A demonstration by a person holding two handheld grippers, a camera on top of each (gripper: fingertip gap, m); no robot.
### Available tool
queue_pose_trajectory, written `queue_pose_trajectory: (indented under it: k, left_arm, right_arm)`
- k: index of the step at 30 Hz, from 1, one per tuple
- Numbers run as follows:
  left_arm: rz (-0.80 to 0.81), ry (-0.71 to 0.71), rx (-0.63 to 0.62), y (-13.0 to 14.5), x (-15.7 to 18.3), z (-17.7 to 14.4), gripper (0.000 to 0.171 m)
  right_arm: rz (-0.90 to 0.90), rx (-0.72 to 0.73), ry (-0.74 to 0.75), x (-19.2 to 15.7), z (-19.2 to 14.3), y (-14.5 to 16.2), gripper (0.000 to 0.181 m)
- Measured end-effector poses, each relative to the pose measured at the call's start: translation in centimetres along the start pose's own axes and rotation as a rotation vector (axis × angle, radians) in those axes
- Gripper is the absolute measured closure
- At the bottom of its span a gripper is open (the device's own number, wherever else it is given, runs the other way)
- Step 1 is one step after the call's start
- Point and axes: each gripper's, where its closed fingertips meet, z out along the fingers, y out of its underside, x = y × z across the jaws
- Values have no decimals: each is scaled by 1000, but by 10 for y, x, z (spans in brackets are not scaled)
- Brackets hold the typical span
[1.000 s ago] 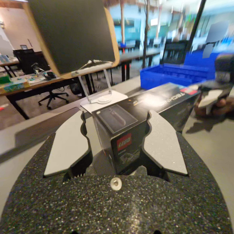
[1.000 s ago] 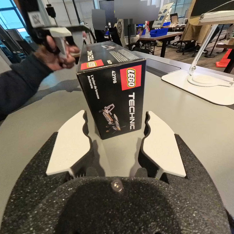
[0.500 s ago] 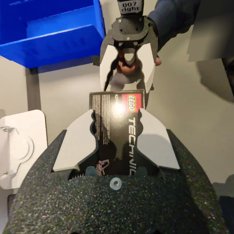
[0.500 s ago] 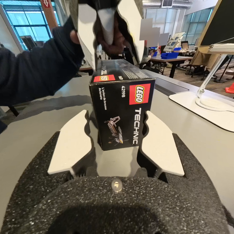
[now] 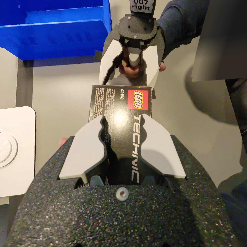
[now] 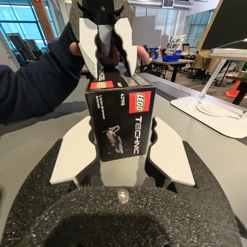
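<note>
A black toy box with a red logo stands on a grey table. My left gripper points straight down over its top face, jaws partly open. From the right wrist view, the left gripper has its tips at or just above the top face. My right gripper lies level with the table, open, with one finger on each side of the near end of the box. In the left wrist view the right gripper shows at the box's far edge. Neither grips the box.
A blue bin sits on the table beyond the box. A white stand base with a clear arm holds a dark board at the right. A dark sleeve reaches in from the left. Desks and chairs fill the room behind.
My left gripper swung from the box's end to above it, now pointing down, and its jaws narrowed. My right gripper moved forward so its fingers flank the box's end.
</note>
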Motion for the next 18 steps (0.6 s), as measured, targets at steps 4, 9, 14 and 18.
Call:
queue_pose_trajectory:
  k: [4, 9, 14, 18]
  left_arm:
    - [-4, 4, 9, 0, 0, 1, 120]
    - [-3, -1, 13, -1, 0, 1, 120]
    - [0, -7, 16, -1, 1, 1, 120]
    - [-2, -13, 17, -1, 1, 1, 119]
  right_arm:
    - [-34, -19, 31, 2, 0, -2, 94]
    - [-67, -27, 64, 2, -1, -4, 93]
    - [-167, -74, 58, -14, 10, 1, 89]
    - [-162, -6, 99, -8, 3, -13, 91]
